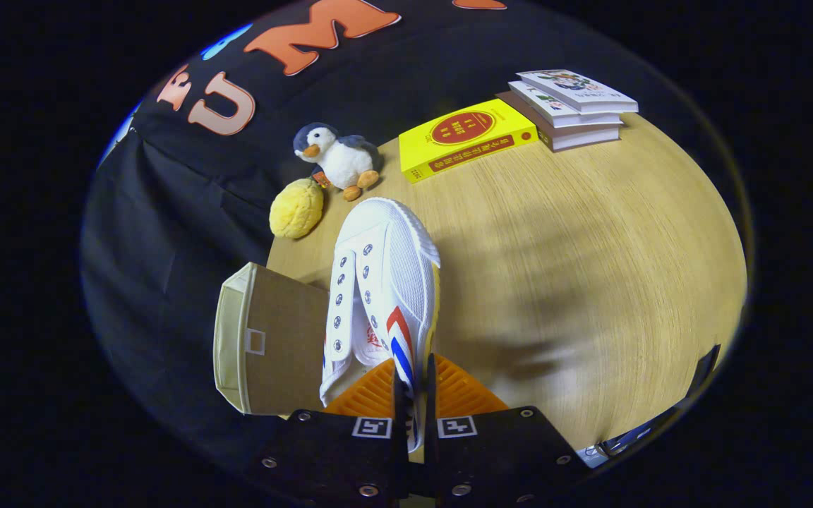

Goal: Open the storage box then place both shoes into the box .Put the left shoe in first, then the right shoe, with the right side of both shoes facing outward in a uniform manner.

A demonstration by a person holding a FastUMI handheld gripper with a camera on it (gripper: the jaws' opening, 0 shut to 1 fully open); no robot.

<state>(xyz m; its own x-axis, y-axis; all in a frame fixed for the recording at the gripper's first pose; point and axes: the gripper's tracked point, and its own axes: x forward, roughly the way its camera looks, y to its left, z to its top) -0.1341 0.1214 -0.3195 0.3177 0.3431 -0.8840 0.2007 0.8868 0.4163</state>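
My gripper [412,384] is clenched on the side wall of the white sneaker [378,282], which hangs toe-forward above the bench [590,247]. The beige storage box [265,339] sits just left of the shoe, with a plush penguin [339,161] and yellow book [466,137] beyond.

The shoe [384,282] at the middle of the frame is white, with red and blue diagonal stripes on its side, silver eyelets and a yellowish sole edge. Left of it, the storage box [272,339] is brown with a cream lid face. The desk [590,247] is pale wood grain. At upper left sit a plush penguin [339,159], grey-blue and white with orange beak and feet, and a yellow plush [296,208]. A yellow book [466,137] bears a red circle; the stacked books [569,106] have white covers.
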